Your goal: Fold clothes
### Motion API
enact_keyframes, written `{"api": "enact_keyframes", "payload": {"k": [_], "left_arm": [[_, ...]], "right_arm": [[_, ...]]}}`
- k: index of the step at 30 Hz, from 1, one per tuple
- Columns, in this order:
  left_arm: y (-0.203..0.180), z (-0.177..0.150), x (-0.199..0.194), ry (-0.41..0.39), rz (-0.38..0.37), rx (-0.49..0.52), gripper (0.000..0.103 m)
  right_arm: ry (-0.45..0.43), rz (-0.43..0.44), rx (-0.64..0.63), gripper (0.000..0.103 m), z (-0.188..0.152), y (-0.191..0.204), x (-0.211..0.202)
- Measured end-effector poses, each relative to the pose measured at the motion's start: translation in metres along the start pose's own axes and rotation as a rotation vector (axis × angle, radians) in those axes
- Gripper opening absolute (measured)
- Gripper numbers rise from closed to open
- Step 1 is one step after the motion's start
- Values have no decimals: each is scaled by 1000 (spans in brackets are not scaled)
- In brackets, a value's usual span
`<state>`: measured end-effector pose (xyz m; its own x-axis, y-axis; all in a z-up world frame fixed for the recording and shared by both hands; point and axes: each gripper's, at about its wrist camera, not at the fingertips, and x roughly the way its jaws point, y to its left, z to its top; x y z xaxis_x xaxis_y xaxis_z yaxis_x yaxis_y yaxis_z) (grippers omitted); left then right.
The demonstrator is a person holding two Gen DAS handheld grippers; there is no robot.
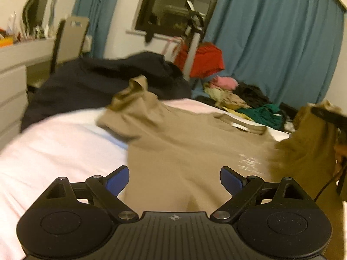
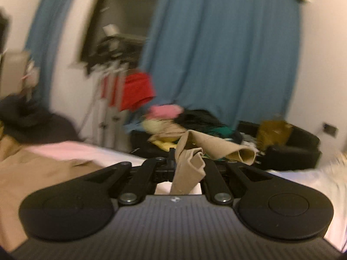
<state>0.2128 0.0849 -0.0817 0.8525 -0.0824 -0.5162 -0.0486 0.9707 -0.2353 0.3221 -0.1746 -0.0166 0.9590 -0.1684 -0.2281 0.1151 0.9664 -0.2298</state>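
Note:
A tan T-shirt (image 1: 184,143) lies spread on the white bed (image 1: 54,143), collar toward the far side. My left gripper (image 1: 174,181) is open and empty, its blue pads (image 1: 118,182) just above the shirt's near part. My right gripper (image 2: 187,162) is shut on a bunched fold of the tan shirt (image 2: 188,173) and holds it lifted off the bed. In the left wrist view the lifted part of the shirt (image 1: 308,151) hangs at the right edge under the right gripper (image 1: 329,117).
A dark duvet (image 1: 97,82) is heaped at the bed's far left. A pile of mixed clothes (image 1: 243,99) lies in a black case beyond the bed. A red garment (image 1: 206,60) hangs on a rack before blue curtains (image 1: 277,43). A desk and chair (image 1: 69,39) stand at the left.

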Motion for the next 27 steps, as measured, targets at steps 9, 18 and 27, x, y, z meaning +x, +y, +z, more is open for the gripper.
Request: {"api": "enact_keyframes", "payload": {"k": [9,18,27], "left_arm": [[27,4,15,49,52,55,92],[38,-8,52,136,69,40,88],[22,-10,31,99,36,73,88]], "right_arm": [[160,108,-209,8,-24,137,46],[172,355,-1,103,-32,129,25],[128,430,209,103,-27,54,-105]]}}
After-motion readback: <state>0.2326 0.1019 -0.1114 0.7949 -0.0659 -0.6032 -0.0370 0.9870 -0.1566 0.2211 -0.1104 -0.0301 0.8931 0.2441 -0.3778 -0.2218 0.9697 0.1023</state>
